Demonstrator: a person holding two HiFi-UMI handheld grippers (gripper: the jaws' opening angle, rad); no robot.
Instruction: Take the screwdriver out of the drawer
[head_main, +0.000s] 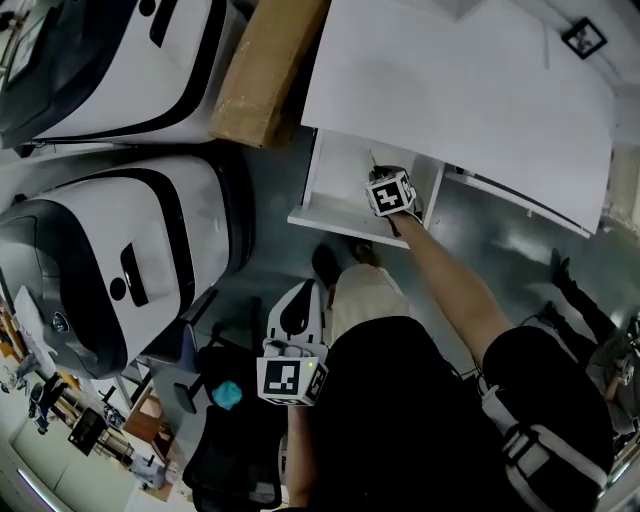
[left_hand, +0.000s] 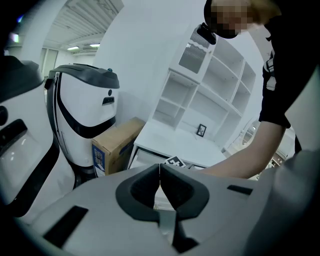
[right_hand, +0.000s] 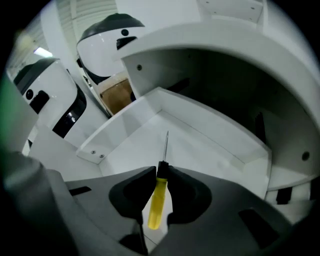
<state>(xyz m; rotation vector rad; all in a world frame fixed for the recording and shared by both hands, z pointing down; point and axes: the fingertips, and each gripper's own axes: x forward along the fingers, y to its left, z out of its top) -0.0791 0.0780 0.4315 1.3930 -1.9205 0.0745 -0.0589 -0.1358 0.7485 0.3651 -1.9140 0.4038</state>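
Note:
A yellow-handled screwdriver (right_hand: 157, 200) with a black collar and thin metal shaft is pinched between the pads of my right gripper (right_hand: 161, 172), its tip pointing into the open white drawer (right_hand: 125, 145). In the head view the right gripper (head_main: 392, 195) hangs over that pulled-out drawer (head_main: 335, 215) below the white desk top (head_main: 470, 90). My left gripper (head_main: 290, 375) is low near the person's lap, and its jaws (left_hand: 160, 181) are closed together with nothing between them.
Two large white-and-black machines (head_main: 110, 260) stand to the left, and a brown cardboard box (head_main: 262, 70) leans beside the desk. White shelves (left_hand: 210, 95) rise behind the desk. The person's legs and dark bags fill the lower foreground.

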